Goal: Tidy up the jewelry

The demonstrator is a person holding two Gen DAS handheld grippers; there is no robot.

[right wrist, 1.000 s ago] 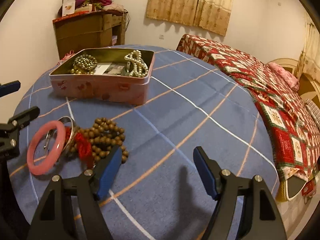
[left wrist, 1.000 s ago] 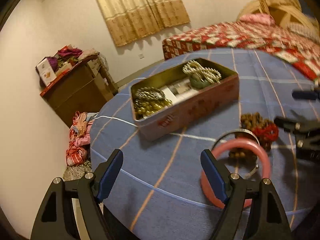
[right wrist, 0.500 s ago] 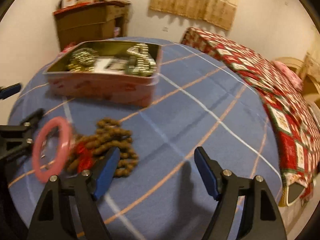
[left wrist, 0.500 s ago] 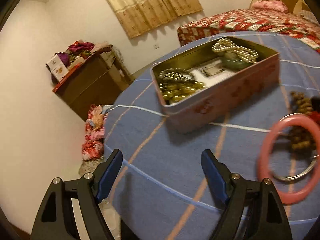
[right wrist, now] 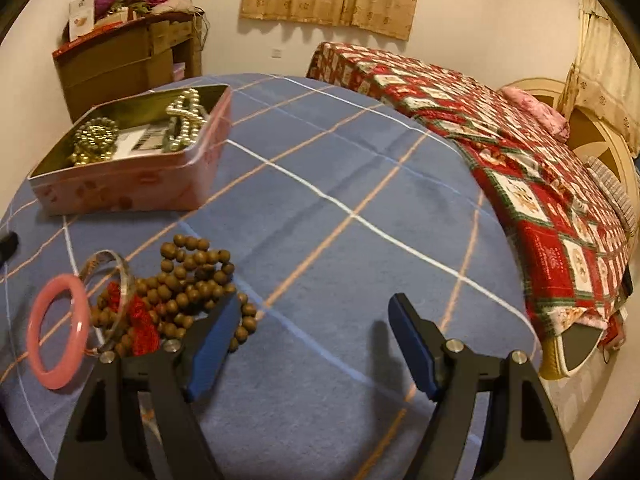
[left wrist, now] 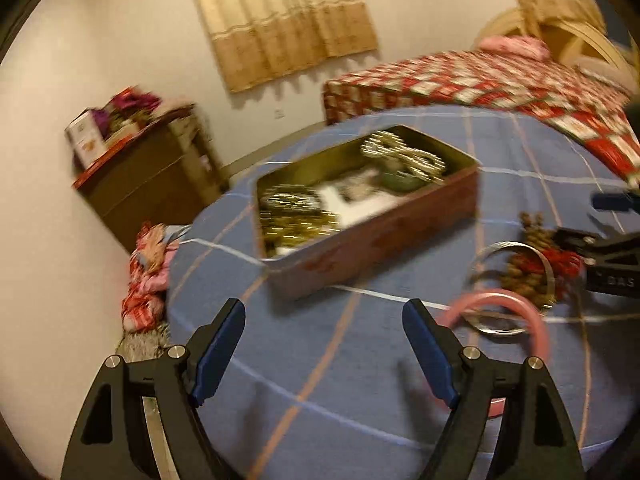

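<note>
An open pink tin [right wrist: 132, 188] holds gold beads [right wrist: 94, 138] and a pearl strand [right wrist: 184, 120]; it also shows in the left wrist view [left wrist: 384, 236]. A pink bangle [right wrist: 58, 330], a silver bangle [right wrist: 120, 276] and brown wooden beads with a red tassel [right wrist: 188, 284] lie on the blue cloth. My right gripper [right wrist: 316, 340] is open and empty, its left finger just right of the beads. My left gripper [left wrist: 324, 346] is open and empty, with the pink bangle [left wrist: 520, 312] behind its right finger. The right gripper [left wrist: 608, 256] shows by the beads [left wrist: 528, 272].
The round table [right wrist: 340, 220] has a blue checked cloth. A bed with a red quilt [right wrist: 540, 168] stands to the right. A wooden cabinet [right wrist: 120, 60] with clutter is behind the tin. A bundle of cloth [left wrist: 148, 272] lies on the floor.
The left gripper swung left, then back right, so the bangles and beads are again at its right. The right gripper moved slightly closer to the beads. Both stayed open.
</note>
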